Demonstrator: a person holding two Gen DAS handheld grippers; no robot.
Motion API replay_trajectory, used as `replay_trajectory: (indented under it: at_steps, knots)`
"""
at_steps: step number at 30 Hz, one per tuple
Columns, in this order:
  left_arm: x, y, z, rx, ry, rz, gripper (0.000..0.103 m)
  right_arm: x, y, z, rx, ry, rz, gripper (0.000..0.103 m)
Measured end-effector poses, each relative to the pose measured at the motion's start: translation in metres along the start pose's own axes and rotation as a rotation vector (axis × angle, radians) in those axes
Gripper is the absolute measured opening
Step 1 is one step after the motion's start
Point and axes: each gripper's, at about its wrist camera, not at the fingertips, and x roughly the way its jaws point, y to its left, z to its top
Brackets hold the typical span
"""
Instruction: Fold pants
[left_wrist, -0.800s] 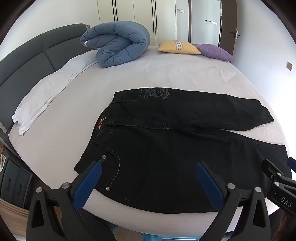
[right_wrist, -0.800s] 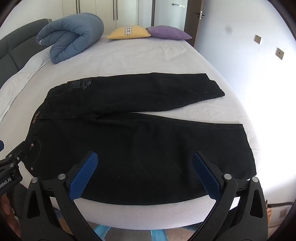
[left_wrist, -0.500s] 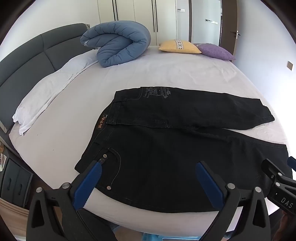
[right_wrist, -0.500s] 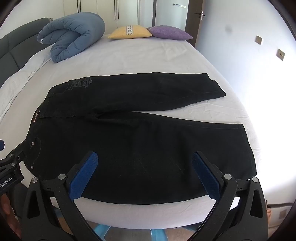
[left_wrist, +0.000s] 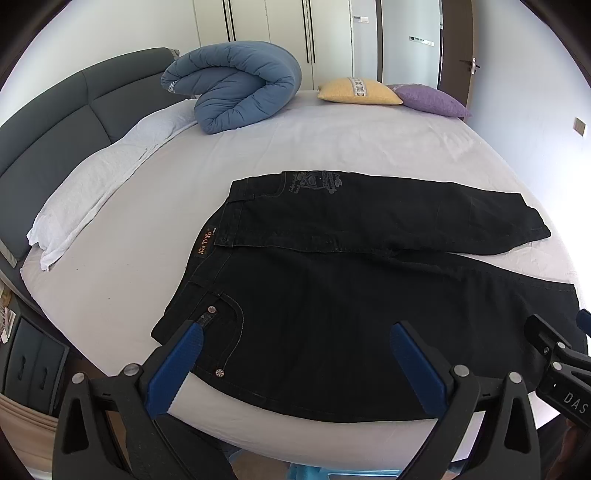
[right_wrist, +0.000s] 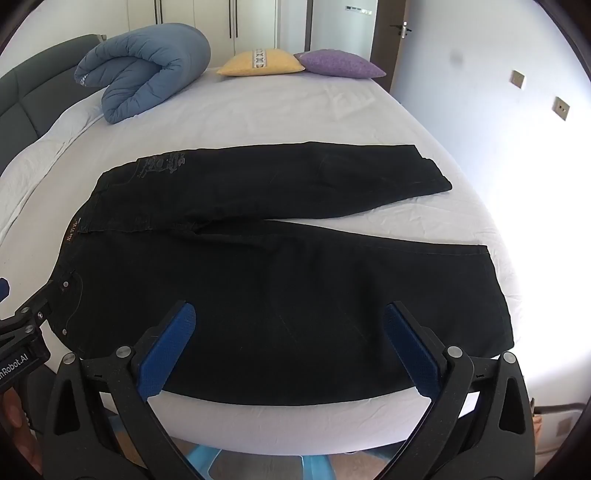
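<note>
Pants: I see black pants (left_wrist: 332, 295) spread flat on the bed (left_wrist: 147, 240), waistband toward 9 o'clock, legs running toward 3 o'clock. The far leg (right_wrist: 295, 184) angles away from the near leg (right_wrist: 332, 295), with a wedge of sheet between their hems.
Waist label: a small brown label (left_wrist: 204, 244) sits at the waistband edge, at 10 o'clock from my left gripper.
Left gripper: my left gripper (left_wrist: 291, 365) hangs above the near hip of the pants, tilted down. Its blue pads (left_wrist: 173, 365) stand wide apart with nothing between them but the cloth below; I cannot tell whether they touch it.
Right gripper: my right gripper (right_wrist: 290, 343) hangs over the near leg, also spread wide, clamping nothing. It shows at 3 o'clock in the left view.
Bedding: a rolled blue duvet (left_wrist: 236, 85) lies at 11 o'clock near the dark headboard (left_wrist: 55, 122). A yellow cushion (left_wrist: 358, 90) and a purple cushion (left_wrist: 432, 99) lie touching each other at 1 o'clock on the far edge.
White pillow: a white pillow (left_wrist: 92, 192) lies along the headboard at 9 o'clock.
</note>
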Motion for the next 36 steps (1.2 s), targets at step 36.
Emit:
replay_trajectory:
  at_steps: [36]
  knots:
    - [0.002,0.004,-0.009,0.017,0.004,0.019,0.103,0.008,0.01,-0.006,-0.007,0.006,0.011,0.103]
